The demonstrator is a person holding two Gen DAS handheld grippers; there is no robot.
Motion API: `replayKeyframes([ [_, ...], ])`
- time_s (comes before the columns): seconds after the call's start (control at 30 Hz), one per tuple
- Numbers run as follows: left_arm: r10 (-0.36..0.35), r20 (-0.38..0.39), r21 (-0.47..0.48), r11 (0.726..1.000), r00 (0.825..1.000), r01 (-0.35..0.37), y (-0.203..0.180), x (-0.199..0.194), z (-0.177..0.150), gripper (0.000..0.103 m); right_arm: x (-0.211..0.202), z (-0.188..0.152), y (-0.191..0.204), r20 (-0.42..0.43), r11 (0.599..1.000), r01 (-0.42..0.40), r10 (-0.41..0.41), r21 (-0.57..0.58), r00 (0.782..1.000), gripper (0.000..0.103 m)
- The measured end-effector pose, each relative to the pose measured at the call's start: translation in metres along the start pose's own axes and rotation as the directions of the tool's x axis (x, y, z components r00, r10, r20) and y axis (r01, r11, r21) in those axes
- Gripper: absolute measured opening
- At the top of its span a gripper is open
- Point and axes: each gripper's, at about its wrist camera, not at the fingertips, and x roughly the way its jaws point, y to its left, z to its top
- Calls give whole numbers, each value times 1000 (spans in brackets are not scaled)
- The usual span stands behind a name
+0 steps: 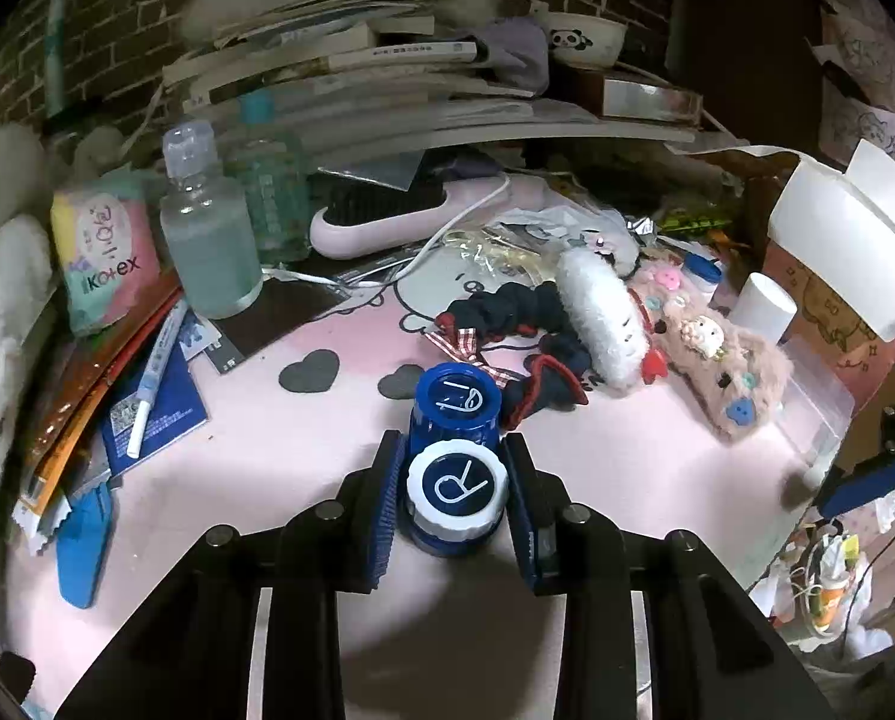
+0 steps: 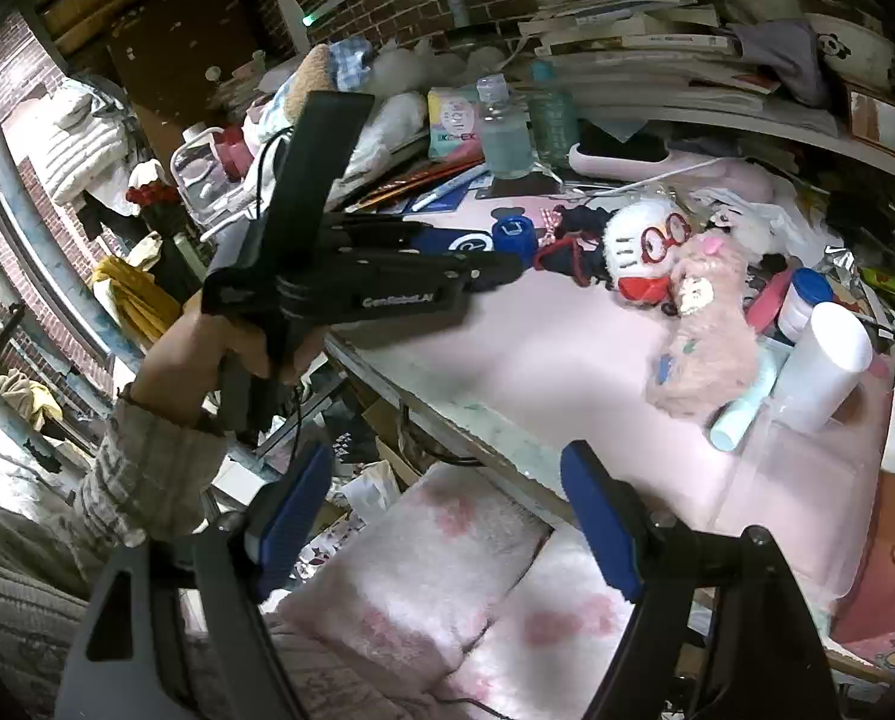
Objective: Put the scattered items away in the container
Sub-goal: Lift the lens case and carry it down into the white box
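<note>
Left gripper [image 1: 454, 492] clamps the blue contact-lens case [image 1: 454, 456] at its white-capped end, above the pink mat [image 1: 303, 450]. Right gripper [image 2: 447, 516] gapes wide, holding nothing.

Pink table mat [image 1: 303, 450] with grey hearts. Dark blue contact lens case [image 1: 456, 462], one cap white-rimmed, at its 1 o'clock a navy scrunchie [image 1: 525, 312] edged red. White plush [image 1: 603, 318]; beige furry pouch [image 1: 723, 372] dotted with pastel buttons. Blue pads on black left gripper [image 1: 454, 480] and right gripper [image 2: 447, 516].
</note>
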Motion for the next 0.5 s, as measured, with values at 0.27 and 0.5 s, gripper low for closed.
replayKeyframes([
  [0.27, -61, 86, -30, 997, 994, 64, -7, -36, 27, 27, 0, -6, -10, 74, 988, 150, -153, 45, 985, 77],
  [0.5, -158, 176, 35, 987, 972, 154, -50, -64, 70, 27, 2, -11, -28, 114, 971, 202, -216, 127, 970, 76],
])
